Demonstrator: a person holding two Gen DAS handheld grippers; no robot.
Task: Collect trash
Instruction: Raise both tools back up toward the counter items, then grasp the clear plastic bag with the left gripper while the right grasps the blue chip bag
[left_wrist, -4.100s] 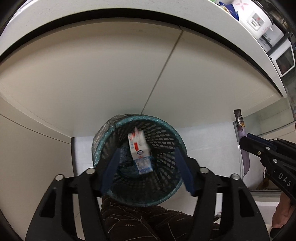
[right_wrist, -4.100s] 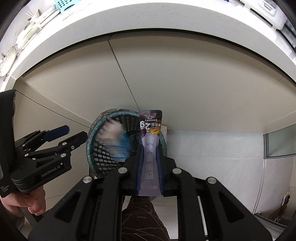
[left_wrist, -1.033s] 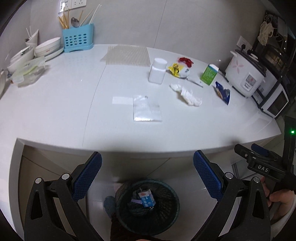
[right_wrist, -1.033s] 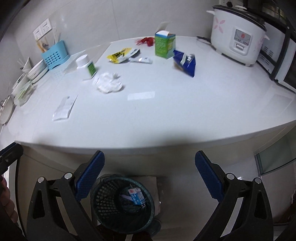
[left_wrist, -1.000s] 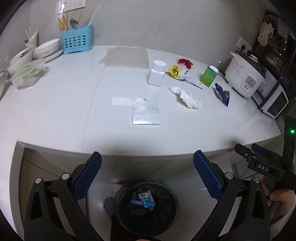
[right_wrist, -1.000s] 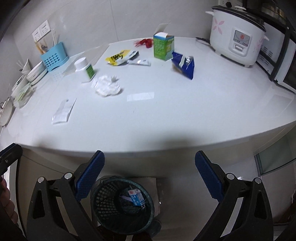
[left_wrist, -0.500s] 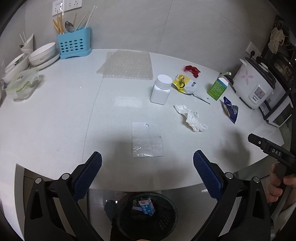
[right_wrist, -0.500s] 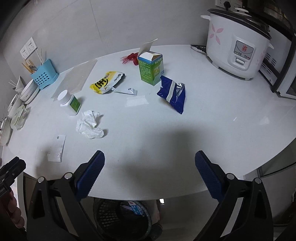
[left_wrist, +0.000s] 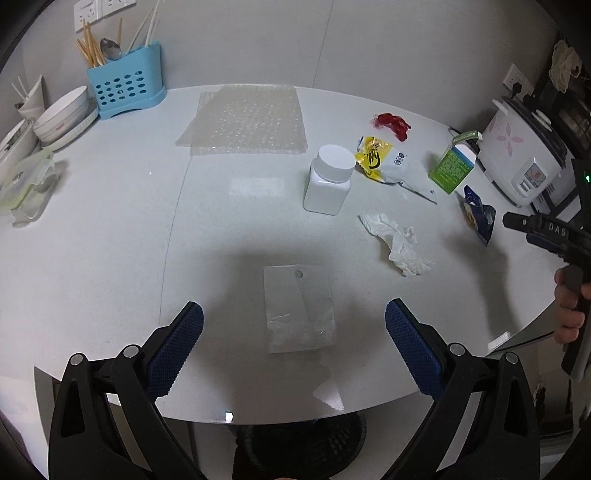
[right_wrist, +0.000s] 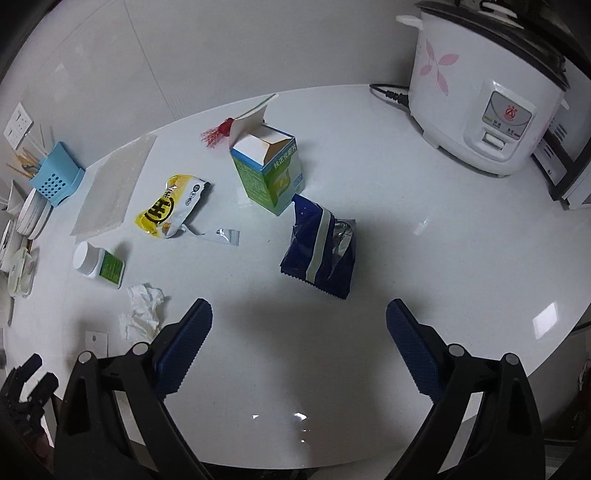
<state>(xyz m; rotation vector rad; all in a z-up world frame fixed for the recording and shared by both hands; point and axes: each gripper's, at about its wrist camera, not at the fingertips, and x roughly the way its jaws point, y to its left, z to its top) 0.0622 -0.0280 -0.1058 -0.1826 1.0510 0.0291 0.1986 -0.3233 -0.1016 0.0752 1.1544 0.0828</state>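
My left gripper (left_wrist: 293, 347) is open and empty over the white counter, with a clear plastic bag (left_wrist: 299, 314) lying flat between its fingers. My right gripper (right_wrist: 299, 345) is open and empty, with a dark blue snack bag (right_wrist: 319, 247) just ahead. Other trash on the counter: crumpled tissue (left_wrist: 399, 243) (right_wrist: 142, 310), white pill bottle (left_wrist: 328, 179) (right_wrist: 98, 264), yellow wrapper (right_wrist: 170, 208), open green carton (right_wrist: 269, 171), red tassel (left_wrist: 393, 123). The mesh trash bin (left_wrist: 303, 443) shows below the counter edge.
A bubble-wrap sheet (left_wrist: 245, 120), a blue utensil holder (left_wrist: 125, 86) and stacked bowls (left_wrist: 61, 116) are at the back left. A rice cooker (right_wrist: 484, 88) stands at the back right. The counter's front edge (left_wrist: 258, 421) is just below my grippers.
Both grippers, open and empty, have risen from the bin under the counter up over the counter top and moved closer to the trash lying on it.
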